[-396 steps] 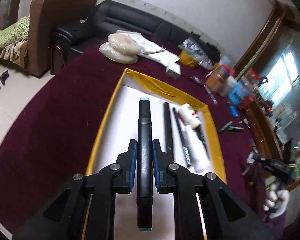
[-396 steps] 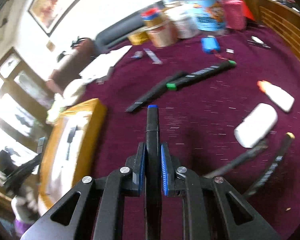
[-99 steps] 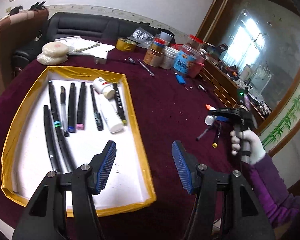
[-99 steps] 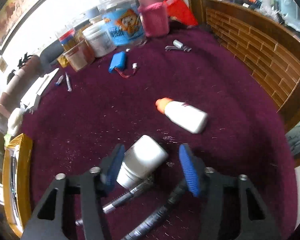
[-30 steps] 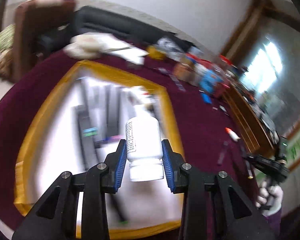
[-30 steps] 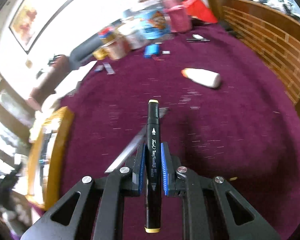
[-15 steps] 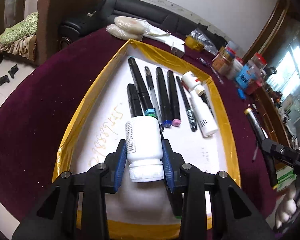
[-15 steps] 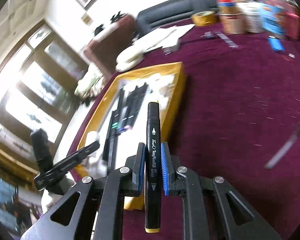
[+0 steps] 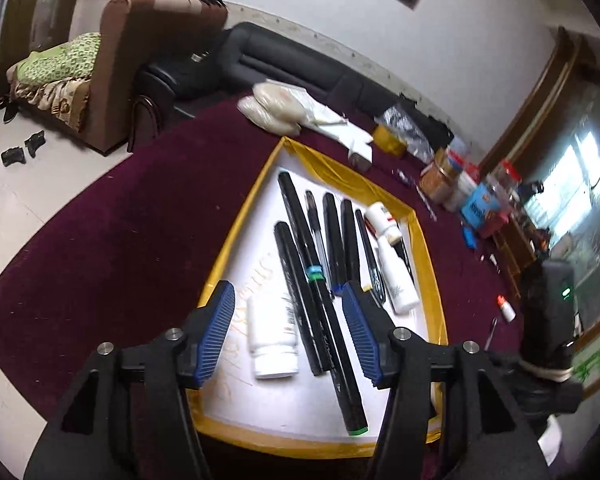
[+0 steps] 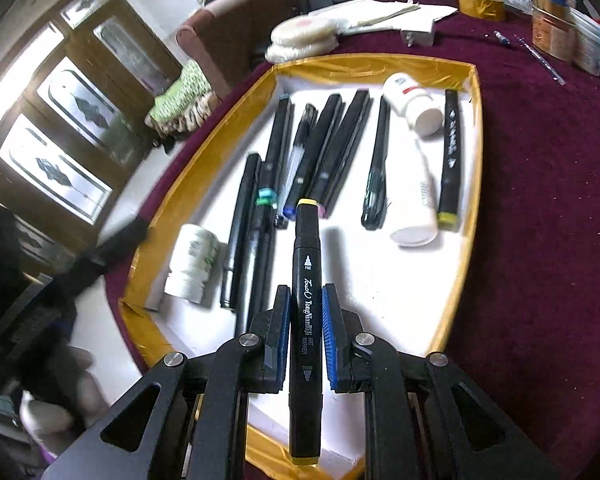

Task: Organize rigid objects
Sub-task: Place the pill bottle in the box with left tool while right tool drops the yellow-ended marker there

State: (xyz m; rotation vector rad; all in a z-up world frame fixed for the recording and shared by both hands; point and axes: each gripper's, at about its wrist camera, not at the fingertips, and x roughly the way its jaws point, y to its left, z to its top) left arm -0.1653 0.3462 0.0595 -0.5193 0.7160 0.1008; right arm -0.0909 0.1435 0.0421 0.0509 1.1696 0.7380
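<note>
A white tray with a gold rim (image 9: 428,280) (image 10: 466,240) lies on the maroon table and holds several black markers and pens and white bottles. My left gripper (image 9: 288,332) is open above its near end; a white pill bottle (image 9: 272,336) lies in the tray below the jaws, also in the right wrist view (image 10: 194,264). My right gripper (image 10: 306,336) is shut on a black marker with yellow ends (image 10: 306,312), held over the tray's near part. A long green-tipped marker (image 9: 332,340) lies beside the bottle.
Jars and tubs (image 9: 460,188), a tape roll (image 10: 480,4), papers (image 10: 384,16) and a small orange-capped bottle (image 9: 506,308) lie on the table beyond the tray. A sofa and armchair (image 9: 148,64) stand behind. The right gripper's body (image 9: 548,320) is close at right.
My left gripper has opened and let go of the white pill bottle, which now lies in the tray. My right gripper has carried the yellow-ended marker closer over the tray.
</note>
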